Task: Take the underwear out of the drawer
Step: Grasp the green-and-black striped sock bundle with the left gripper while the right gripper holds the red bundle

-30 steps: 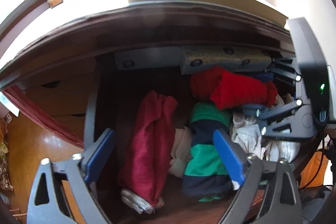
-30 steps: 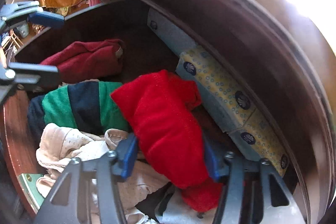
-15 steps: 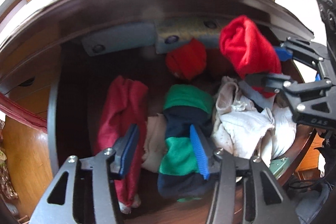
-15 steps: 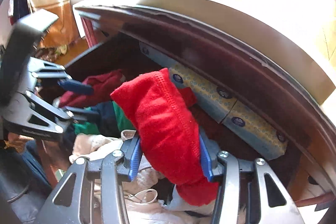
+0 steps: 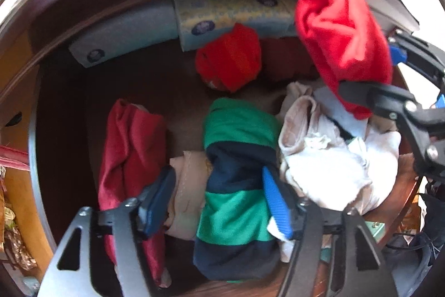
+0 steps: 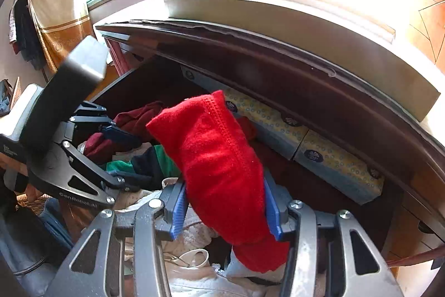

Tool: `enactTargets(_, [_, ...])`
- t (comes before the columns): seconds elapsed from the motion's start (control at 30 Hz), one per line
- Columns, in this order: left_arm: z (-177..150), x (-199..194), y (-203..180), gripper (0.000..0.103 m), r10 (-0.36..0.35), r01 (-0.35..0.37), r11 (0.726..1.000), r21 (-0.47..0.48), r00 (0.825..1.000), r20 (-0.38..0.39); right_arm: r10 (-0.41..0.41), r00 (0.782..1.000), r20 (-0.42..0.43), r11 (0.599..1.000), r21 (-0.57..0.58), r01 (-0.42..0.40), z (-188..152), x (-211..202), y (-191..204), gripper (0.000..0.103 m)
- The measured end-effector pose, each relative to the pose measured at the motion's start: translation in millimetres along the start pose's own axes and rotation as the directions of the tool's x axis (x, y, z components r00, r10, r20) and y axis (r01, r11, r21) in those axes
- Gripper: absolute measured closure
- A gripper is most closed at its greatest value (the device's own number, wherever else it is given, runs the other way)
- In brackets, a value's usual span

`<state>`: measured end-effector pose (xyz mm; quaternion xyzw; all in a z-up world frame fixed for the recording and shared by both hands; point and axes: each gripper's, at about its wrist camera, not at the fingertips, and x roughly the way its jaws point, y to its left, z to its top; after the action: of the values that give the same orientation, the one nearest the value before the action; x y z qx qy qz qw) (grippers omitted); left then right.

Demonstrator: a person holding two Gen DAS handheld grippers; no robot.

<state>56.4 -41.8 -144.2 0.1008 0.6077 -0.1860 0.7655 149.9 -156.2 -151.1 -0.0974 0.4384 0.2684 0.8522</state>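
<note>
Compared with a second earlier, the red underwear [image 6: 219,169] had been lifted clear of the pile by the right gripper [image 6: 225,209], whose blue pads pinched it on both sides; earlier it lay on the heap with the pads beside it. The left gripper [image 5: 219,202] had come lower over the clothes, so the drawer [image 5: 61,107] filled nearly its whole view and the room above had dropped out of sight. Its jaws had just been opening again after narrowing. They stood apart astride the green and navy striped roll [image 5: 236,185] and the beige garment [image 5: 186,196] next to it, and whether the pads touched the cloth I could not tell.

The dark wooden drawer held, along its back wall, two long tissue packs [image 5: 222,16], one pale blue-grey and one yellow-patterned. On its floor lay a maroon garment [image 5: 130,152] at the left, the striped roll in the middle with the beige piece just beside it, and a heap of white and cream clothes [image 5: 333,157] at the right. A smaller red bundle [image 5: 230,57] sat near the back, touching the patterned pack.

The lifted underwear hung above the right end of the drawer, hiding part of the white heap. The drawer's front edge was cut off by the gripper bodies. A blue-grey scrap [image 5: 342,113] under the red cloth was too crumpled to identify.
</note>
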Motion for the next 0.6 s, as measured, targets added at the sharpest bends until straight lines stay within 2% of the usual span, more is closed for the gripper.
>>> enactTargets(0.07, [13.2,9.9,3.3,0.028,0.002,-0.003,1.000,-0.012,1.000,-0.028,-0.002,1.000,-0.003,1.000,-0.004,0.002,0.5,1.8,1.2,0.053])
enactTargets(0.17, [20.7,18.7,2.4,0.027,-0.013,0.012,1.000,-0.006,0.998,-0.065,-0.006,1.000,-0.006,1.000,-0.007,0.006,0.3,1.0,2.8,0.053])
enactTargets(0.33, [27.6,28.5,4.3,0.028,-0.041,0.041,0.999,0.001,0.996,-0.081,-0.006,1.000,-0.010,1.000,-0.001,0.006,1.6,4.5,4.0,0.053])
enactTargets(0.4, [23.0,21.5,10.4,0.033,-0.059,0.059,0.998,0.004,0.996,-0.073,-0.006,1.000,-0.009,1.000,0.004,0.006,2.2,5.7,3.5,0.053])
enactTargets(0.6, [8.1,20.2,16.7,0.061,-0.113,0.113,0.994,0.013,0.993,-0.030,-0.005,1.000,0.001,1.000,0.020,0.005,3.2,5.3,1.4,0.053])
